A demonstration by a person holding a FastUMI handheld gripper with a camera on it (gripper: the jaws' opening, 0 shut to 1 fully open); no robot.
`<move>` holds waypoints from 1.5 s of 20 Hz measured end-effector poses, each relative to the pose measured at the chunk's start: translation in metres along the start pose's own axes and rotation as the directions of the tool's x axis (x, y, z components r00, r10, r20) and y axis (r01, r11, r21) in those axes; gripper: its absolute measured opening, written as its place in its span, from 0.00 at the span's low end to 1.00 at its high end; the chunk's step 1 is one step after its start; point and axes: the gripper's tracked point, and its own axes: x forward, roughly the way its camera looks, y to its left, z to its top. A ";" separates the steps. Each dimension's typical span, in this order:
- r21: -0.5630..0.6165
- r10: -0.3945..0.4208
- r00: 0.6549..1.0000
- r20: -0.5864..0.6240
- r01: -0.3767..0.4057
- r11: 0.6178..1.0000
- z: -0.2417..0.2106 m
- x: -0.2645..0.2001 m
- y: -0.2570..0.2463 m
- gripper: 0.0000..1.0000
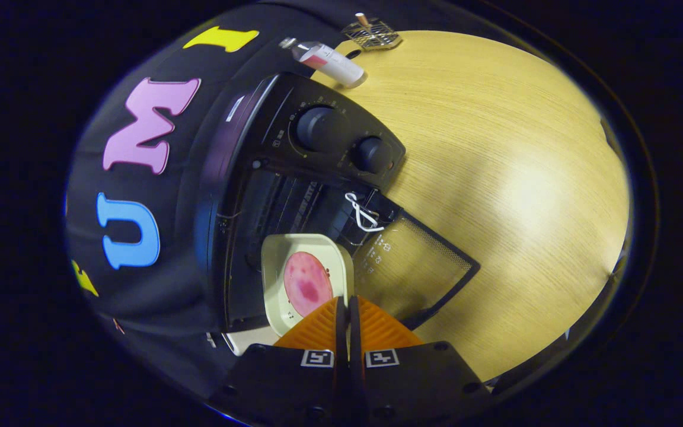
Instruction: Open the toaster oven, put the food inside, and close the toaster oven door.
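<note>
The round pale wooden table (495, 148) carries the black toaster oven (294, 178), its glass door (412, 267) dropped open. The cream square plate (276, 261) with a pink round meat slice (307, 283) sits at the oven mouth — pinched at its rim by the gripper (344, 305), fingers pressed together. Insertion step, I judge; next: push deeper, release.

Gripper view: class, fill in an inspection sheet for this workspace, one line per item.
Surface: round wooden table, bare ahead of the oven.
Job's things: toaster oven with its door open; a plate carrying a pink slice sits at the oven mouth.
Clutter: a white tube and a small wire rack beyond the oven.
Gripper: fingers closed together at the plate's near edge; whether they pinch it is unclear.
Cables: a white cord looped at the door hinge.
Surroundings: black cloth wall.
</note>
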 end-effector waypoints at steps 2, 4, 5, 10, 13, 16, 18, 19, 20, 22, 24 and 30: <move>0.065 -0.007 0.999 0.034 0.005 0.998 0.004 0.010 0.010 0.05; 0.130 -0.016 0.998 0.055 0.008 0.991 0.004 0.018 0.018 0.05; 0.163 -0.027 0.997 0.066 0.015 0.987 0.005 0.021 0.021 0.05; 0.266 -0.035 0.992 0.123 0.001 0.964 0.013 0.034 0.044 0.05; 0.327 -0.046 0.991 0.129 0.001 0.945 0.007 0.041 0.048 0.05; 0.365 -0.057 0.989 0.139 0.002 0.931 0.006 0.048 0.047 0.05; 0.366 -0.060 0.987 0.146 0.002 0.931 0.007 0.050 0.046 0.05; 0.377 -0.057 0.987 0.148 -0.003 0.926 0.007 0.053 0.047 0.05; 0.394 -0.048 0.988 0.146 -0.013 0.919 0.006 0.055 0.049 0.05; 0.423 -0.033 0.990 0.138 -0.029 0.906 0.004 0.058 0.052 0.05; 0.428 -0.032 0.989 0.142 -0.032 0.903 0.002 0.059 0.053 0.06; 0.431 0.023 0.990 0.142 -0.083 0.898 0.001 0.055 0.069 0.28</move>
